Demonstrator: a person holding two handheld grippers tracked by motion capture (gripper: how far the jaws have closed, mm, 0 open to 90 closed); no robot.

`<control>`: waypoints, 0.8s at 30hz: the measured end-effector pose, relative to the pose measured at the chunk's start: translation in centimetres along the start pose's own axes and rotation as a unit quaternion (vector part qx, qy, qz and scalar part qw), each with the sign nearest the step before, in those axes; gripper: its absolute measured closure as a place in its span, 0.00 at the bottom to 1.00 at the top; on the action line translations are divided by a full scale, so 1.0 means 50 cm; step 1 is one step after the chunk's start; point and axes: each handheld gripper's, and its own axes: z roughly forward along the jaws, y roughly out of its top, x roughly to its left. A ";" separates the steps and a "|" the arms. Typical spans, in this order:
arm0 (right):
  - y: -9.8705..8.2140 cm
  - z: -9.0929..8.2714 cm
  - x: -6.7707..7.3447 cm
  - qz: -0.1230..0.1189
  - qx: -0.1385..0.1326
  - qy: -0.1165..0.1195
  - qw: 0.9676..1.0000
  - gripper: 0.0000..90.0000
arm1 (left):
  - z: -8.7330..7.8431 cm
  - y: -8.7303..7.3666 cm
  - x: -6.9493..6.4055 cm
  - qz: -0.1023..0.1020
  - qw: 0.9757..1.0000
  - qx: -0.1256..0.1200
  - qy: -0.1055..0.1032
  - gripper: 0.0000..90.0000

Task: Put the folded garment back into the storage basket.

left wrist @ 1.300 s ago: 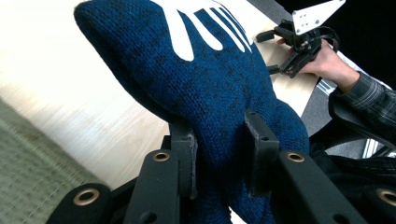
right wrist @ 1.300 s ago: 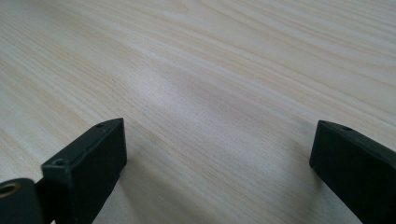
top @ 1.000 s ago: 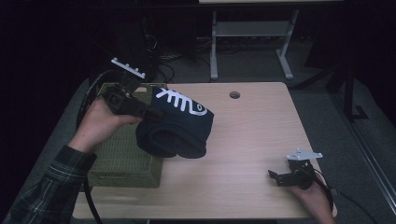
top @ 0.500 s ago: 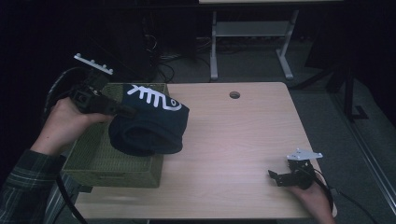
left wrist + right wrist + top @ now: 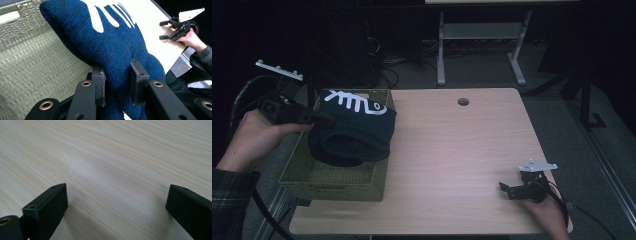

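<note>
A folded dark blue knit garment (image 5: 354,129) with a white fishbone pattern hangs over the woven green basket (image 5: 332,186) at the table's left. My left gripper (image 5: 319,119) is shut on its edge, and the left gripper view shows both pads pinching the blue knit (image 5: 117,45) above the basket's floor (image 5: 32,65). My right gripper (image 5: 508,191) rests near the table's front right corner. Its jaws stand wide apart over bare wood (image 5: 112,170) with nothing between them.
The light wooden table (image 5: 452,150) has a round cable hole (image 5: 463,101) at the back. A white-legged desk frame (image 5: 482,45) stands behind it. The person's right hand with its gripper (image 5: 178,26) shows far off in the left gripper view.
My left gripper has carried the garment leftward, from over the basket's right edge and the table to above the basket's inside. The right gripper has stayed put.
</note>
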 end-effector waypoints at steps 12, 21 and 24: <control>0.000 0.000 0.000 -0.002 -0.001 0.000 1.000 0.04 | -0.016 -0.048 0.060 -0.015 1.000 -0.014 -0.015 0.78; 0.000 0.000 0.000 -0.002 -0.001 0.000 1.000 0.04 | 0.020 -0.088 0.098 -0.031 0.999 0.001 -0.030 0.78; 0.000 0.000 0.000 -0.002 -0.001 0.000 1.000 0.04 | 0.033 -0.099 0.113 -0.038 0.999 0.006 -0.033 0.78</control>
